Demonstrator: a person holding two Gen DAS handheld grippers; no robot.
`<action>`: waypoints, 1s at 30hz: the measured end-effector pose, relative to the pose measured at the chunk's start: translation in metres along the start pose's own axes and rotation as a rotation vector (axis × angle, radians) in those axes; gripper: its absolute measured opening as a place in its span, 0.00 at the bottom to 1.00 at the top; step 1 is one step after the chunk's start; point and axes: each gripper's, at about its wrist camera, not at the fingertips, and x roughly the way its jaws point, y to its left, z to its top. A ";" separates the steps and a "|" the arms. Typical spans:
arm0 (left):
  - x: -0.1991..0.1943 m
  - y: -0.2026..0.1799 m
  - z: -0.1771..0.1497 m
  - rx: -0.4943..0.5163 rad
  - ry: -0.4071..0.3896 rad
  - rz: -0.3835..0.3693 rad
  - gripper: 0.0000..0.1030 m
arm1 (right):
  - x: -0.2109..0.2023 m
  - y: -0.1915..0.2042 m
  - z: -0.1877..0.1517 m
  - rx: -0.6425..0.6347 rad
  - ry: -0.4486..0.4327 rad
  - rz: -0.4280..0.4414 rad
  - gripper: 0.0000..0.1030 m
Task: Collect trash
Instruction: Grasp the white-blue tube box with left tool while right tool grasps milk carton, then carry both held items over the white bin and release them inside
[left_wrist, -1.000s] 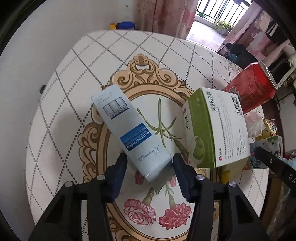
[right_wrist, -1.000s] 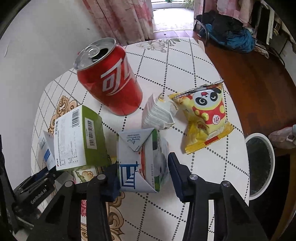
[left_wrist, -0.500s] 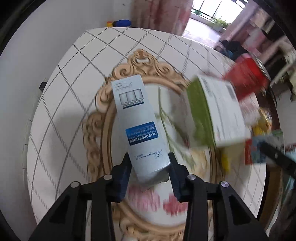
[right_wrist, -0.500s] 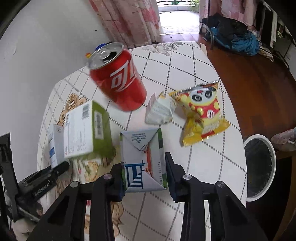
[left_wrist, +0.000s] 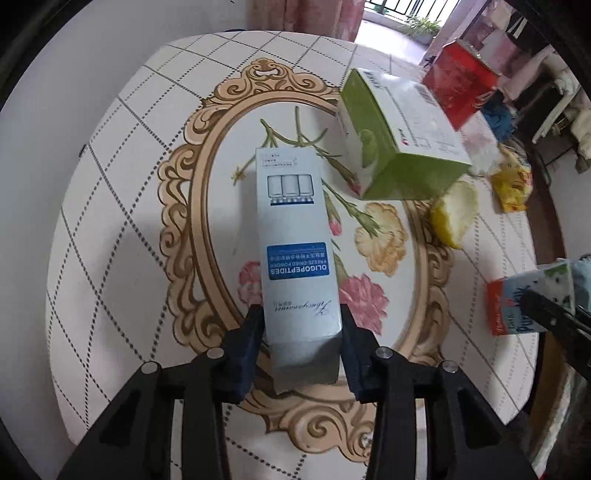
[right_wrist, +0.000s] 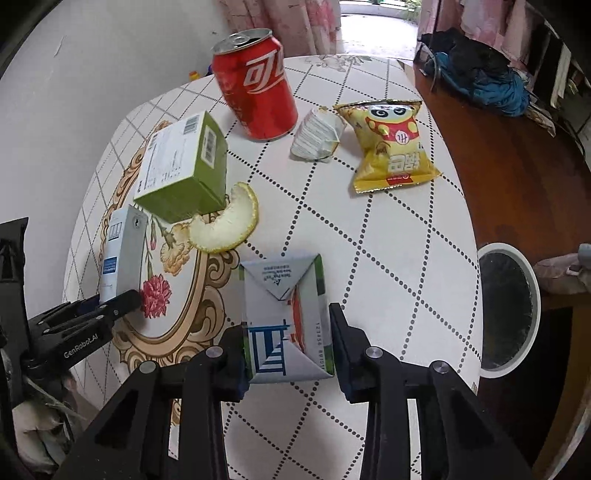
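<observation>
My left gripper (left_wrist: 302, 347) is shut on a long white and blue box (left_wrist: 295, 243) and holds it over the round table (left_wrist: 110, 192). The box also shows in the right wrist view (right_wrist: 122, 254). My right gripper (right_wrist: 287, 350) is shut on a flattened milk carton (right_wrist: 284, 314), which also shows in the left wrist view (left_wrist: 528, 295). On the table lie a green and white box (right_wrist: 184, 166), a piece of citrus peel (right_wrist: 225, 221), a red can (right_wrist: 258, 85), a crumpled white wrapper (right_wrist: 317, 134) and a yellow snack bag (right_wrist: 391, 144).
A white-rimmed bin (right_wrist: 506, 310) stands on the wooden floor to the right of the table. A wall runs along the table's left side. Pink curtains (right_wrist: 288, 18) hang at the back. Clothes (right_wrist: 480, 74) lie on the floor at the back right.
Both grippers closed on their items and drew back from the table with them. The long box now points straight ahead in the left gripper. The peel is now uncovered.
</observation>
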 end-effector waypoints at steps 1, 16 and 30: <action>-0.001 0.000 0.003 -0.006 -0.007 0.000 0.35 | 0.001 -0.001 0.001 0.005 0.000 0.000 0.36; -0.036 -0.020 -0.005 0.072 -0.116 0.060 0.31 | -0.006 0.005 0.004 -0.019 -0.074 -0.027 0.35; -0.126 -0.130 0.020 0.228 -0.310 -0.042 0.31 | -0.094 -0.053 0.010 0.079 -0.276 -0.056 0.35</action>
